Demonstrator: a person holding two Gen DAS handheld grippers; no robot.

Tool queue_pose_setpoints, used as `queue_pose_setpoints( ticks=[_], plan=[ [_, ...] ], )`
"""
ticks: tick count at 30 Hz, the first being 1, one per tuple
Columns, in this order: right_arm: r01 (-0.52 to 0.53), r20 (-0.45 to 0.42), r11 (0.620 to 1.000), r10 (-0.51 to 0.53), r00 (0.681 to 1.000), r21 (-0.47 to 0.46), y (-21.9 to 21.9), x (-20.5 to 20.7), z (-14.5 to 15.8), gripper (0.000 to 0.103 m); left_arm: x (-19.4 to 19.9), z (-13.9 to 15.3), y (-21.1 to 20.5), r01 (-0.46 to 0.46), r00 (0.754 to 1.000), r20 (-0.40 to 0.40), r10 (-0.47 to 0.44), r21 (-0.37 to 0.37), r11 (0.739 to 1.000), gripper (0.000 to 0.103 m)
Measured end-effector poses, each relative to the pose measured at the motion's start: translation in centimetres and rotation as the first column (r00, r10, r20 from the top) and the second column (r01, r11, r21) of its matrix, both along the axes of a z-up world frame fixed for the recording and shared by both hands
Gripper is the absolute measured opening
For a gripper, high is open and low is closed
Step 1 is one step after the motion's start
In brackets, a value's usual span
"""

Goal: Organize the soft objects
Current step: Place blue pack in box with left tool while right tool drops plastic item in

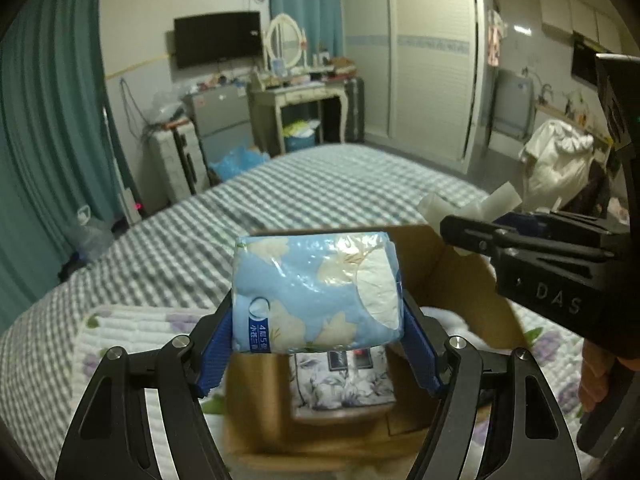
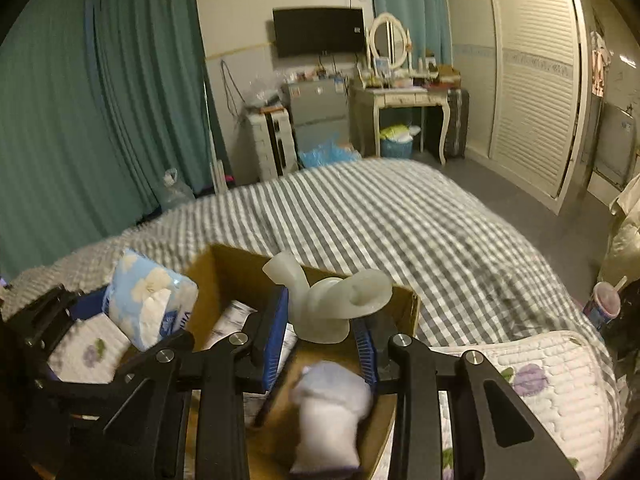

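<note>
A light-blue flowered tissue pack (image 1: 316, 292) is clamped between the blue pads of my left gripper (image 1: 318, 344), held above an open cardboard box (image 1: 452, 264). Down in the box lies a floral-printed pack (image 1: 344, 384). My right gripper (image 2: 322, 334) is shut on a pale translucent soft rubbery piece (image 2: 332, 300) with a twisted, flared shape, also over the box (image 2: 404, 300). The right view shows the tissue pack (image 2: 148, 300) at left and a white fluffy item (image 2: 328, 416) inside the box. In the left view the right gripper's black body (image 1: 552, 280) enters from the right.
The box rests on a white quilted pad with purple flowers (image 2: 532, 380), laid on a bed with a grey-and-white checked cover (image 2: 400, 216). A cup with a straw (image 2: 606, 306) stands at the right. Beyond the bed are teal curtains, a dressing table and a wardrobe.
</note>
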State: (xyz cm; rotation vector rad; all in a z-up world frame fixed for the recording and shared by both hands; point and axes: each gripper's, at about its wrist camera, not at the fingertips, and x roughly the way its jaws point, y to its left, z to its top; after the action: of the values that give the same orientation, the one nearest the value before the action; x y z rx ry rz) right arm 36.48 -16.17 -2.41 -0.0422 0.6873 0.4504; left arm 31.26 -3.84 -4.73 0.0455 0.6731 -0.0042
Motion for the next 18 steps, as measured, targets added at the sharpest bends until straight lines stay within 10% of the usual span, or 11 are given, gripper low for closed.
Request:
queue_pose_setpoints(
  ticks=[5, 9, 18],
  plan=[
    [0.008, -0.038, 1.000, -0.008, 0.999, -0.006, -0.5, 1.7, -3.0, 0.040, 0.6, -1.4, -0.7, 0.020, 1.000, -0.008, -0.020, 0.016, 1.000, 0.075],
    [0.045, -0.036, 0.999, -0.045, 0.998, -0.001, -1.3, 1.7, -2.8, 0.069, 0.5, -1.0, -0.8, 0.001, 1.000, -0.017, -0.001, 0.026, 1.000, 0.082],
    [0.081, 0.081, 0.997, -0.081, 0.993, 0.000, -2.7, -5.1, 6.2, 0.075, -6.2, 7.1, 0.0, -0.028, 0.996, 0.088, 0.024, 0.045, 0.999, 0.082]
  ],
)
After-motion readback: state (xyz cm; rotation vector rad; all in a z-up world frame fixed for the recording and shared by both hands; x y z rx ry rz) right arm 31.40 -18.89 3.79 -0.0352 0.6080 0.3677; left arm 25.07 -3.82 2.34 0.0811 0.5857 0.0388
